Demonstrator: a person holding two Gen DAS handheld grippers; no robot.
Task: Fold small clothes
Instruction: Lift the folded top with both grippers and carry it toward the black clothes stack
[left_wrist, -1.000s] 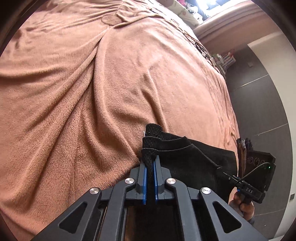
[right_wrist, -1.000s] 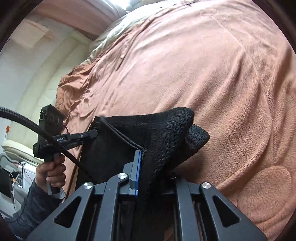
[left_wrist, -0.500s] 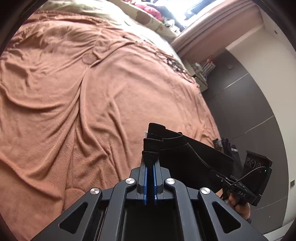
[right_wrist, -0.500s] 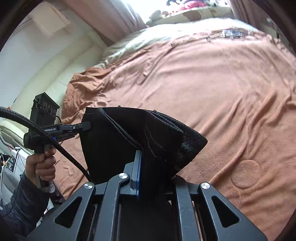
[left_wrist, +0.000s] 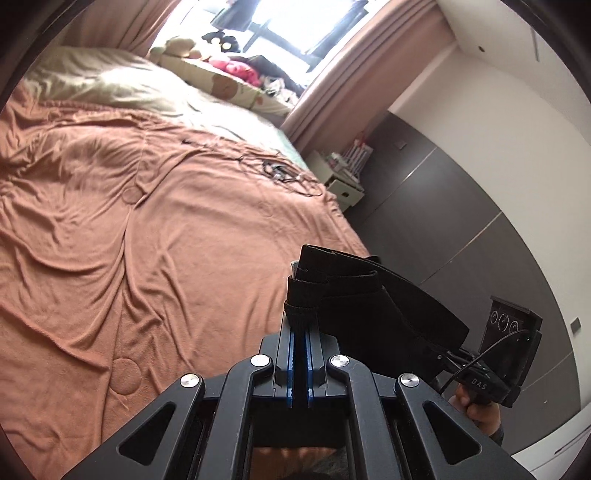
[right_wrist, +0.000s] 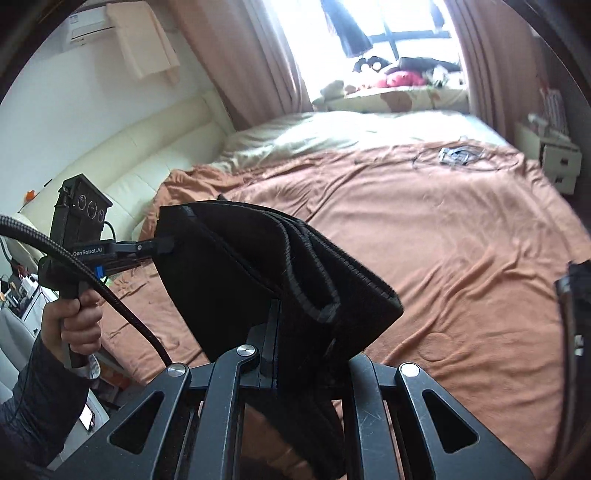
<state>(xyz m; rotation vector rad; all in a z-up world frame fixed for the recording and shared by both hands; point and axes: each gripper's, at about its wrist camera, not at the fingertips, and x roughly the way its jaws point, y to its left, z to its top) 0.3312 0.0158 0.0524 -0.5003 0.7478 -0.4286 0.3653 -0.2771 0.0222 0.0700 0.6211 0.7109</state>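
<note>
Both the left tool (left_wrist: 300, 321) and right tool (right_wrist: 295, 332) pinch opposite ends of the black knit folded garment (right_wrist: 266, 273), held above the rust-brown fleece bed blanket (right_wrist: 443, 229) toward 12 o'clock; uneven tension could slip its stacked layers apart.

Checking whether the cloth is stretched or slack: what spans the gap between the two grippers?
Only the black garment, folded in layers, pinched by the left gripper and the right gripper. The right wrist view shows it.
</note>
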